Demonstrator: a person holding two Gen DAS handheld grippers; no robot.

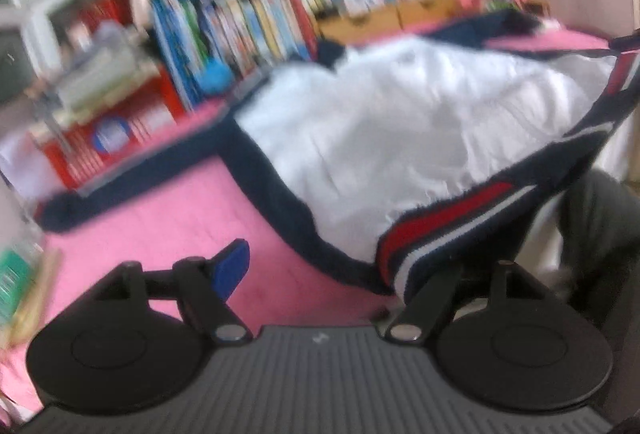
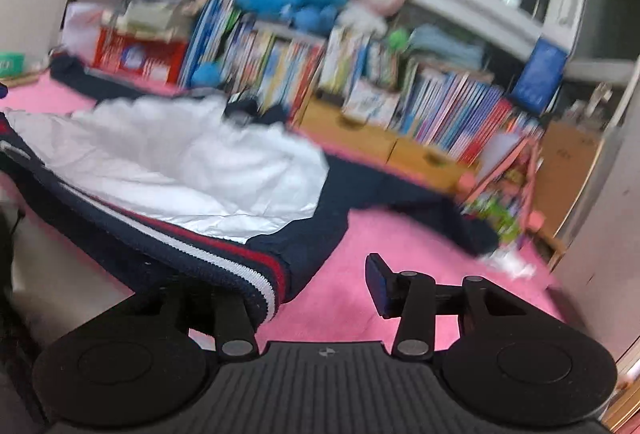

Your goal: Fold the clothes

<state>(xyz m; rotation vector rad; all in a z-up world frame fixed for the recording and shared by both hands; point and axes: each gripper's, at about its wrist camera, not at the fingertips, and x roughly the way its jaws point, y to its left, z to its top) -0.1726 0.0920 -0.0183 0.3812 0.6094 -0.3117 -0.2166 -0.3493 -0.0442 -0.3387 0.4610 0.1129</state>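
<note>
On a pink fabric surface (image 1: 168, 230) lies a navy jacket with white lining (image 1: 400, 138); left gripper (image 1: 320, 274) and right gripper (image 2: 316, 286) both spread wide, hem draped over each inner finger

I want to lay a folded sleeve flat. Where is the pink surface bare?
Bare pink mat lies left of the jacket, near the left gripper. More lies between the hem and the right gripper. The bookshelf edge is crowded.
</note>
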